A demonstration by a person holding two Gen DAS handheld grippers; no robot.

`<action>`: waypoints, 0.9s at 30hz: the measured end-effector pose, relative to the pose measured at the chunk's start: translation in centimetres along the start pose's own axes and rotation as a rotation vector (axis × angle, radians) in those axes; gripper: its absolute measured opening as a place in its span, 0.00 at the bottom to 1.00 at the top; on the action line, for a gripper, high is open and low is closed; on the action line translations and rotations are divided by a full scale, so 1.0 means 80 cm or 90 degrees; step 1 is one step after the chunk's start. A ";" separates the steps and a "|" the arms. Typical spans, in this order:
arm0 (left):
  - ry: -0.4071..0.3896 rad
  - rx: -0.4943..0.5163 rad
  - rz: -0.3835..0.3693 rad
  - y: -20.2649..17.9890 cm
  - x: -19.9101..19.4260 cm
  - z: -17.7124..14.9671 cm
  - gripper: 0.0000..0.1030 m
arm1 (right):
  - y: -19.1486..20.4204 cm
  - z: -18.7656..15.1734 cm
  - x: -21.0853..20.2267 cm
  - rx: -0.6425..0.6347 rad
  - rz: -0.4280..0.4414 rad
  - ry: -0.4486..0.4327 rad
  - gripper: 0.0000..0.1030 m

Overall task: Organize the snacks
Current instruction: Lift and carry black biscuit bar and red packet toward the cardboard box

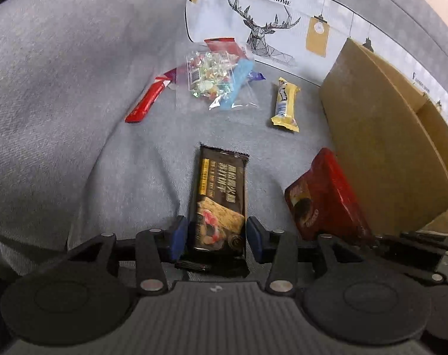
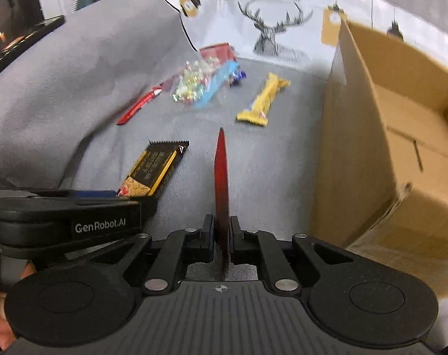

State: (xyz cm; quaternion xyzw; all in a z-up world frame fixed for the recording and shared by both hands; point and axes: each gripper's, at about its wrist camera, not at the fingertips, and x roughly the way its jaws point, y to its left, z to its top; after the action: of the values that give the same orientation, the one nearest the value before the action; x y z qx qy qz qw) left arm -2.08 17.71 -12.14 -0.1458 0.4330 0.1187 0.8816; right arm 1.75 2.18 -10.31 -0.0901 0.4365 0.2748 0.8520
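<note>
A dark cracker packet (image 1: 218, 195) lies lengthwise between the blue pads of my left gripper (image 1: 217, 230), which press on its two long sides just above the grey cushion (image 1: 76, 88). The right wrist view shows this same packet (image 2: 153, 168) sticking out of the left gripper (image 2: 105, 195). My right gripper (image 2: 222, 222) is shut on a flat red packet (image 2: 221, 177) seen edge-on. In the left wrist view that red packet (image 1: 324, 195) hangs close to the cardboard box (image 1: 386, 148).
Further back lie a yellow bar (image 1: 285, 105), a red stick (image 1: 145, 102) and a clear bag of sweets (image 1: 212, 80) over a blue packet (image 1: 238, 85). A deer-print pillow (image 1: 268, 26) stands behind them. The open box (image 2: 357, 148) fills the right side.
</note>
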 end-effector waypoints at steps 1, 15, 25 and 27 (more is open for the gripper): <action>-0.003 0.005 0.004 -0.002 0.001 -0.001 0.50 | 0.000 -0.001 0.002 0.000 0.001 -0.001 0.11; -0.014 0.041 0.025 -0.011 0.009 0.001 0.54 | 0.001 -0.001 0.009 -0.013 -0.019 -0.011 0.12; -0.019 0.060 0.031 -0.018 0.010 -0.001 0.57 | -0.003 0.005 -0.007 -0.022 -0.045 -0.059 0.10; -0.018 0.063 0.032 -0.019 0.010 -0.001 0.57 | -0.004 0.006 -0.006 -0.018 -0.048 -0.058 0.10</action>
State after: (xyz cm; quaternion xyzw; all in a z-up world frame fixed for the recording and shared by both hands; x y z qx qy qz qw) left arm -1.16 16.34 -12.59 -0.0892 0.4291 0.1215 0.8906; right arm 2.04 1.92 -9.72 -0.1064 0.3899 0.2522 0.8792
